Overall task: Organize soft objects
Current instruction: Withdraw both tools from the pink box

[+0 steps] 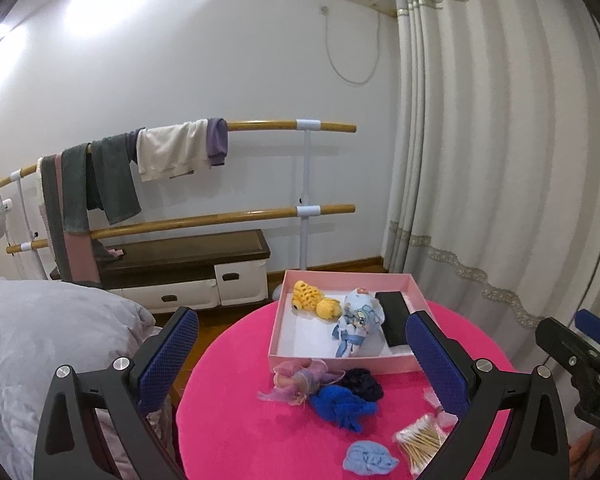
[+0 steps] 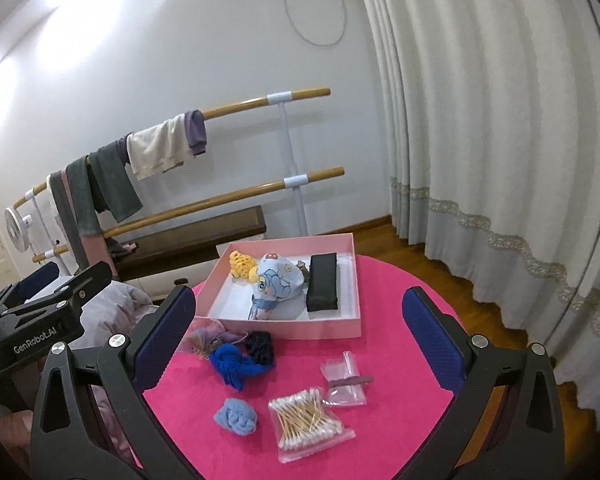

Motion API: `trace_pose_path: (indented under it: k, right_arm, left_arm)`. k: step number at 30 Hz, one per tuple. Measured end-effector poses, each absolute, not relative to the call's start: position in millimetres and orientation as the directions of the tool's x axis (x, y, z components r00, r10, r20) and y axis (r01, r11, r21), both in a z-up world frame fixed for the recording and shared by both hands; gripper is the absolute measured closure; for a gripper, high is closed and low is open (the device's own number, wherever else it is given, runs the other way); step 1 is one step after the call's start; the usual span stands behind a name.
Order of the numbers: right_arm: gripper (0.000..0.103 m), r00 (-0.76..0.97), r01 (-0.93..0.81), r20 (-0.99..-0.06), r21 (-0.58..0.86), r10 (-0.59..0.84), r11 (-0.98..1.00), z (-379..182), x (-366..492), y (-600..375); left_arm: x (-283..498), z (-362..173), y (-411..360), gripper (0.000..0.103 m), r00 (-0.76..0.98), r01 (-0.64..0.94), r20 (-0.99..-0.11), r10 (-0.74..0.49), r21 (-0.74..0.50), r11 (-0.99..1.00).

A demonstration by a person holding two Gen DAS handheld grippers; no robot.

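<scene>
A pink box [image 1: 278,320] [image 2: 320,330] stands on the round pink table [image 1: 240,420] [image 2: 380,280]. It holds a yellow knitted toy [image 1: 314,300] [image 2: 242,266], a light blue printed cloth [image 1: 358,320] [image 2: 276,282] and a black case [image 1: 396,318] [image 2: 322,282]. In front of the box lie a pastel gauzy scrunchie [image 1: 300,378] [image 2: 208,336], a black one [image 1: 360,384] [image 2: 260,346], a royal blue one [image 1: 340,404] [image 2: 236,366] and a light blue one [image 1: 370,458] [image 2: 236,416]. My left gripper [image 1: 304,364] and right gripper [image 2: 300,340] are both open and empty above the table's near side.
A bag of cotton swabs [image 2: 308,424] [image 1: 418,442] and a small clear bag with tweezers [image 2: 346,380] lie at the front right. A grey duvet [image 1: 40,340] is to the left, a barre with hanging clothes [image 1: 160,160] behind, curtains [image 1: 500,160] to the right.
</scene>
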State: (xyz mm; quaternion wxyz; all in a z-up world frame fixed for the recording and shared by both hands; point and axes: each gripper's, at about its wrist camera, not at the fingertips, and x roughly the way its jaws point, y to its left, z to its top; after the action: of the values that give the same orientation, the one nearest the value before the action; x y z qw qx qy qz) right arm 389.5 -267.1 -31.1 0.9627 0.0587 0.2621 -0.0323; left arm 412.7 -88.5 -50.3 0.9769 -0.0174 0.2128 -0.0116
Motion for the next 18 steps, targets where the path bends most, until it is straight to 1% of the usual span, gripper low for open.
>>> trace_pose_path:
  k: [6,18]
  right_arm:
    - [0.0,0.874,0.095,-0.483,0.074,-0.048,0.993,-23.8,358.9,-261.4]
    - [0.0,0.875,0.118,-0.478,0.054,-0.078,0.992,-22.7,324.0,-267.0]
  left_arm:
    - [372.7,-48.7,-89.3,0.0,0.914,0.013,-0.406,-0.023,-0.026,1.0]
    - [312.8,-53.0,-82.9,0.0,0.905,0.001,-0.425,-0.01,-0.022,1.0]
